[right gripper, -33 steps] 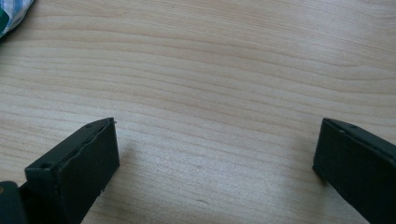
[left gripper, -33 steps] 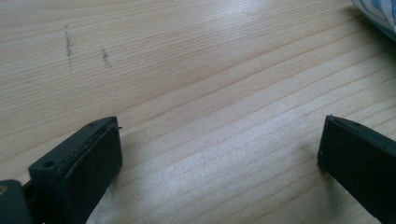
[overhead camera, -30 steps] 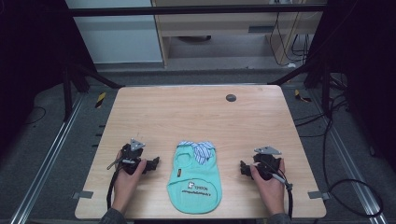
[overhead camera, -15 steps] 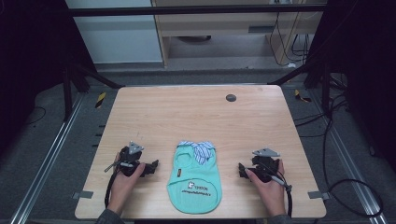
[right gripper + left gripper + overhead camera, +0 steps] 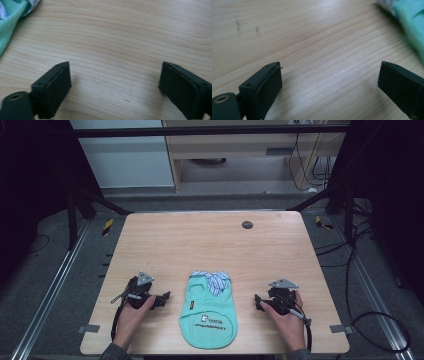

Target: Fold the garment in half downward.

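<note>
Flanking the small green shirt (image 5: 209, 312) lying flat at the table's (image 5: 210, 240) near edge, the left gripper (image 5: 161, 299) and right gripper (image 5: 258, 301) rest wide open and empty (approach stage, seemingly) — next, each must close in on a shirt edge.

hand-held gripper (image 5: 329, 92) jaws wide apart; bare wooden table (image 5: 312, 45); green garment (image 5: 412, 27) top right

Your garment (image 5: 209, 312): mint green body, dark print across the near half, small yellow-and-dark label at left. Its collar (image 5: 214, 280) at the far end: white with blue stripes. Your table (image 5: 200, 240): pale wood, fine grain lines, one dark round spot (image 5: 247, 224) far right. Your left gripper (image 5: 162, 298) and right gripper (image 5: 257, 300): black, each topped by a grey plate. Floor around you: dark grey.
</note>
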`<action>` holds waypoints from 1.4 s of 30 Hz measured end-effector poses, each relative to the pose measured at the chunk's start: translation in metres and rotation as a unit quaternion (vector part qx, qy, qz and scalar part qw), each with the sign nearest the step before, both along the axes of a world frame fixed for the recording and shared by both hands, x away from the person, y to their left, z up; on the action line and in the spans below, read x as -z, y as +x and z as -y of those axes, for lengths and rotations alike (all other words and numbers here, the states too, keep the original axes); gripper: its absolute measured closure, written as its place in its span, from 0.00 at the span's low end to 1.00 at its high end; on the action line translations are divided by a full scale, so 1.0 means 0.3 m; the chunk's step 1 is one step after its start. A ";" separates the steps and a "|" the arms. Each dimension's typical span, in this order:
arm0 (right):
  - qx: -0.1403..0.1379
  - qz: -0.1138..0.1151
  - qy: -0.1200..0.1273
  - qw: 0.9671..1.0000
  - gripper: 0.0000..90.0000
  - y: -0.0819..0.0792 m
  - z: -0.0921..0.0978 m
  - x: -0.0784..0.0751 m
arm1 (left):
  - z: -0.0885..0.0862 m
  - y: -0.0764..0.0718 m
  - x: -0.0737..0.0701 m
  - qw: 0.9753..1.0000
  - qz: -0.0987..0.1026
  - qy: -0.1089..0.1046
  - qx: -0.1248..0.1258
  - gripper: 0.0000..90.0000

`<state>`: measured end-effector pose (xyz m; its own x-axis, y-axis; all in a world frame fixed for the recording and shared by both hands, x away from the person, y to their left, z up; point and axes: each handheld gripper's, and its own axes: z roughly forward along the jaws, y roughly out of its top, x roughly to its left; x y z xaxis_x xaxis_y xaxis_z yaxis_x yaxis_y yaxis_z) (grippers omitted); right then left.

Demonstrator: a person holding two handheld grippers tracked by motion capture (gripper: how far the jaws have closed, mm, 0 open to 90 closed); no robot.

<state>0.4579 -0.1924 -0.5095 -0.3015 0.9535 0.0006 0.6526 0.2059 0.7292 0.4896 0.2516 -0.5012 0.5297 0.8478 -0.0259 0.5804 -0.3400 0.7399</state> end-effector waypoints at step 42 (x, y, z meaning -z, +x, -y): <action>-0.179 -0.064 -0.014 0.982 0.72 0.339 -0.372 -0.096 | 0.317 0.276 -0.095 0.992 -0.062 0.046 0.102 0.52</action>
<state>0.5596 -0.0808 -0.4806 -0.6168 0.7864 0.0345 0.6199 0.4583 0.6370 0.5724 0.1564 -0.4726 0.6886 0.7246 -0.0301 0.5771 -0.5224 0.6277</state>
